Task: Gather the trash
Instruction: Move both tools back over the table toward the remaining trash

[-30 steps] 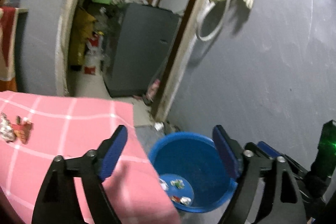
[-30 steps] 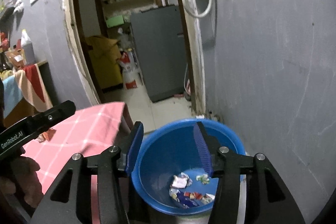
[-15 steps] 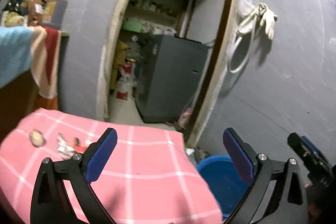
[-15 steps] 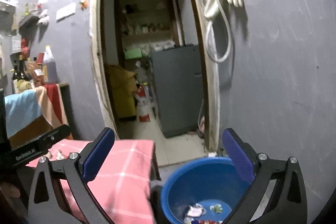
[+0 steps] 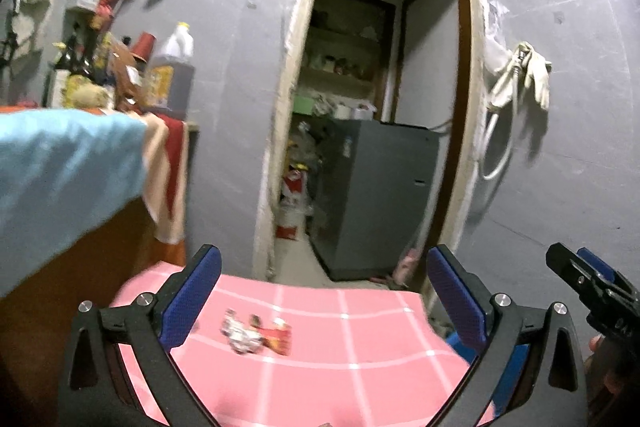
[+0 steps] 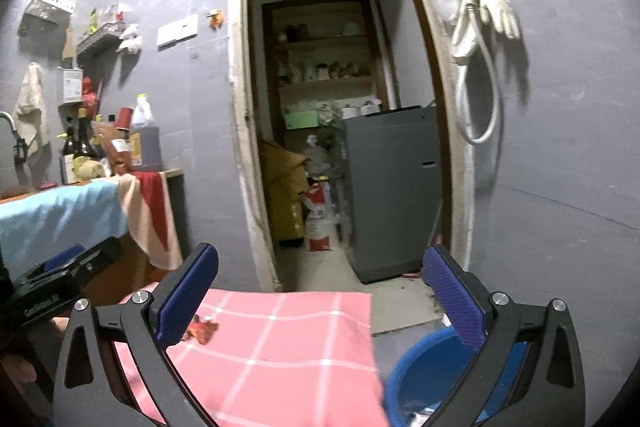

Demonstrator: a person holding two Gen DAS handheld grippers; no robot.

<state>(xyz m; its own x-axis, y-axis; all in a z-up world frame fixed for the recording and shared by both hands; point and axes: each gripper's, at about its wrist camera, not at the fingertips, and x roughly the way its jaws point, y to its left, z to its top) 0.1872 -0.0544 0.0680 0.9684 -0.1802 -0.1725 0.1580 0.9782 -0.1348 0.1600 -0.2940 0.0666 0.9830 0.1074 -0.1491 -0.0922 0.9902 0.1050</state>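
Both grippers empty. Left gripper (image 5: 324, 297) jaws wide apart; the crumpled wrappers (image 5: 256, 335) lie on the pink checked cloth (image 5: 360, 339) ahead, between the fingers' lines but untouched, cluster's long axis across the view. Right gripper (image 6: 320, 293) likewise wide; blue bucket (image 6: 424, 367) low, beside the cloth.
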